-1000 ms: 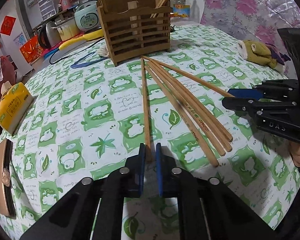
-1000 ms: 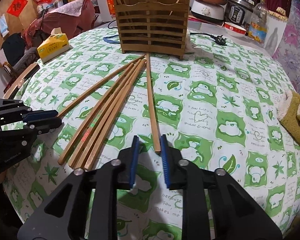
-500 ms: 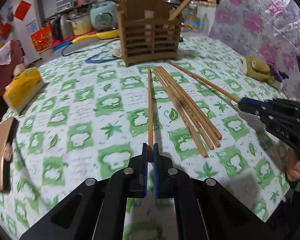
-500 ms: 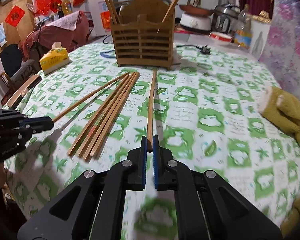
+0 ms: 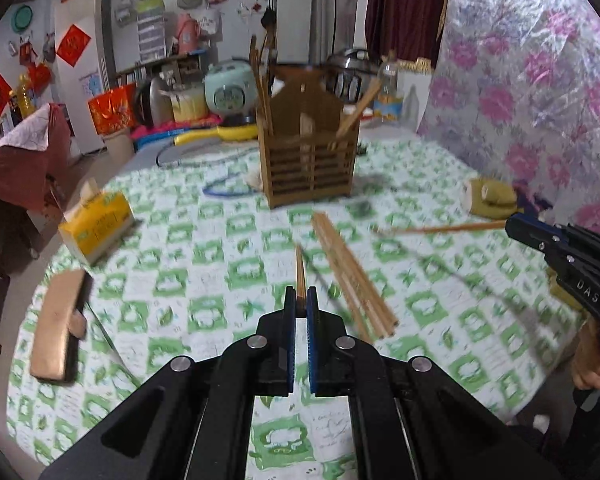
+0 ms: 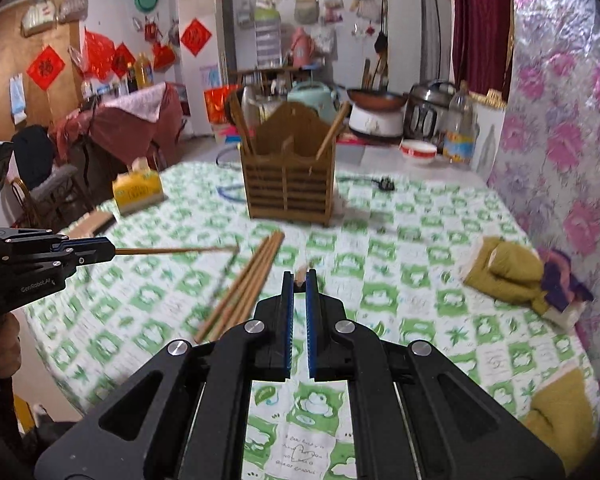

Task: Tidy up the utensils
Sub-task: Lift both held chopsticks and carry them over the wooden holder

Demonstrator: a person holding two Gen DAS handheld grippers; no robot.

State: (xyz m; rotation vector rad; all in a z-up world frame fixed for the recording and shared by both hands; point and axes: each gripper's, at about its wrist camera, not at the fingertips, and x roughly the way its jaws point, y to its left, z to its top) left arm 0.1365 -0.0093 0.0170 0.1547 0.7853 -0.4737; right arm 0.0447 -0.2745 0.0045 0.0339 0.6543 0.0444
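Now both grippers pinch one wooden chopstick each: left gripper (image 5: 300, 304), right gripper (image 6: 299, 285). Next, probably tip them into the slatted wooden holder (image 5: 310, 160) at twelve o'clock.

A second ago both sets of jaws stood open around chopstick ends lying flat on the worktop (image 5: 204, 240). Now the left hand-held gripper (image 5: 300, 300) is clamped on one chopstick (image 5: 299, 268), the right hand-held gripper (image 6: 299, 280) on another chopstick (image 5: 440, 229), and both sticks have been lifted clear of the bundle of chopsticks (image 5: 352, 276).
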